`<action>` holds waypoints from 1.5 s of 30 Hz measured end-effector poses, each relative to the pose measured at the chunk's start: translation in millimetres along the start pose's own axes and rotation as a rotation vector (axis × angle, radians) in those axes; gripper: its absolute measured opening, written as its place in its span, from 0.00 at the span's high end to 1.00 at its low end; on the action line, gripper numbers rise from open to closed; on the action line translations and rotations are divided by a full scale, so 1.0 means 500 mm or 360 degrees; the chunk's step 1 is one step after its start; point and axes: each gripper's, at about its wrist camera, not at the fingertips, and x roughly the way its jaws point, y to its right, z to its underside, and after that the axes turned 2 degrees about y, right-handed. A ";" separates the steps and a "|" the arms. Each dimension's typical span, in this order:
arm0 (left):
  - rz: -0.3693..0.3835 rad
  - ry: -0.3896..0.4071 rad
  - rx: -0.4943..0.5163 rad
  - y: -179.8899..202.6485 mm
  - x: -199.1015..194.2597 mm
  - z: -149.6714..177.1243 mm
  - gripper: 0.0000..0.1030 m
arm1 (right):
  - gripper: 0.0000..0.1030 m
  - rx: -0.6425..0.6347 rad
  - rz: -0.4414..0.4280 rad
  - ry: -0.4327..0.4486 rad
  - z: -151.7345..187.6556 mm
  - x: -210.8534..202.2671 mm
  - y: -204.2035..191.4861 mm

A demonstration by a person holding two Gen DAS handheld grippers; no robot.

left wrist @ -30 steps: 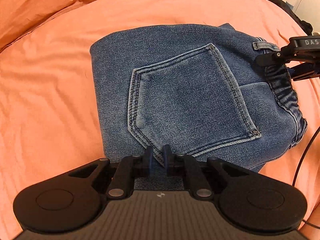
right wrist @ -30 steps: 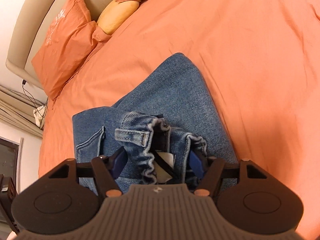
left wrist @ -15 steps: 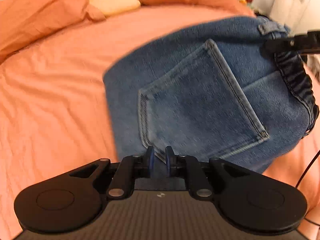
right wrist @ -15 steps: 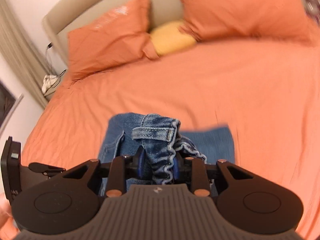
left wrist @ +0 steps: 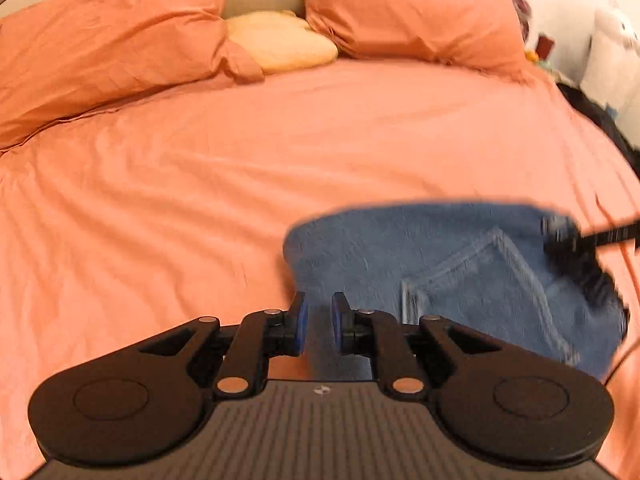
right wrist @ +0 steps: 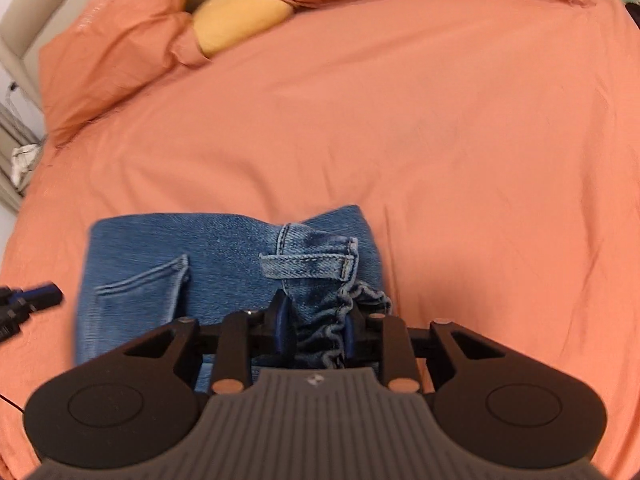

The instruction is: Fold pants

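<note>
The folded blue denim pants (left wrist: pixel 460 276) lie on the orange bed sheet (left wrist: pixel 200 200), back pocket up. My left gripper (left wrist: pixel 318 324) is nearly shut at the pants' near left edge; denim shows between its pads, but a grip on it is unclear. My right gripper (right wrist: pixel 314 330) is shut on the pants' (right wrist: pixel 224 264) elastic waistband, beside the belt loop (right wrist: pixel 308 266). The right gripper's fingers show at the right in the left wrist view (left wrist: pixel 592 240). The left gripper's fingers show at the left edge in the right wrist view (right wrist: pixel 28 300).
Two orange pillows (left wrist: pixel 104 40) (left wrist: pixel 412 12) and a yellow cushion (left wrist: pixel 280 42) lie at the head of the bed. Dark items and a white object (left wrist: pixel 608 60) stand past the bed's right edge. A cable and curtain (right wrist: pixel 16 152) are off the left side.
Both grippers swung, so the views now look along the bed toward the pillows. The pants shifted right and lower in the left view. The right gripper stays shut on the waistband.
</note>
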 end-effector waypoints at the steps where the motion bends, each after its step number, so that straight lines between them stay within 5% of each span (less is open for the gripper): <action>1: 0.0008 0.0016 -0.0018 -0.005 0.009 -0.012 0.85 | 0.77 0.0011 0.0013 -0.0011 0.000 0.009 0.000; 6: 0.0034 -0.0055 -0.0036 -0.010 0.079 -0.055 0.81 | 0.71 0.0011 0.0038 -0.0047 -0.017 0.041 0.001; 10: -0.0077 -0.0293 0.0015 -0.008 0.163 -0.053 0.78 | 0.70 0.0006 0.0038 -0.0046 -0.018 0.051 0.002; 15: -0.0232 -0.0311 0.0158 0.028 0.164 -0.050 0.78 | 0.70 -0.0050 0.0099 -0.0033 -0.016 0.055 -0.014; 16: -0.0248 -0.0289 0.0177 0.032 0.152 -0.048 0.78 | 0.67 -0.0043 0.0100 -0.0032 -0.017 0.052 -0.015; 19: -0.0312 -0.0219 0.0249 0.042 0.100 -0.035 0.77 | 0.32 -0.0131 0.0209 0.0012 -0.005 0.018 -0.025; 24: -0.0212 -0.0099 0.0236 0.052 -0.020 0.021 0.77 | 0.41 -0.0291 0.0186 0.0187 0.043 -0.093 -0.059; 28: -0.0081 -0.0047 0.0174 0.070 -0.094 0.081 0.77 | 0.63 -0.0412 0.0100 0.0260 0.111 -0.161 -0.104; 30: -0.0049 -0.0037 0.0162 0.081 -0.117 0.114 0.77 | 0.67 -0.0482 0.0102 0.0293 0.150 -0.174 -0.125; 34: -0.0093 -0.0081 0.0162 0.096 -0.114 0.172 0.77 | 0.78 -0.0588 0.0171 0.0322 0.213 -0.162 -0.148; 39: -0.0125 -0.0183 0.0085 0.096 -0.087 0.223 0.78 | 0.78 -0.0641 0.0301 0.0357 0.258 -0.124 -0.156; 45: -0.0141 -0.0241 0.0072 0.099 -0.051 0.225 0.78 | 0.78 -0.0503 0.0279 0.0378 0.269 -0.091 -0.125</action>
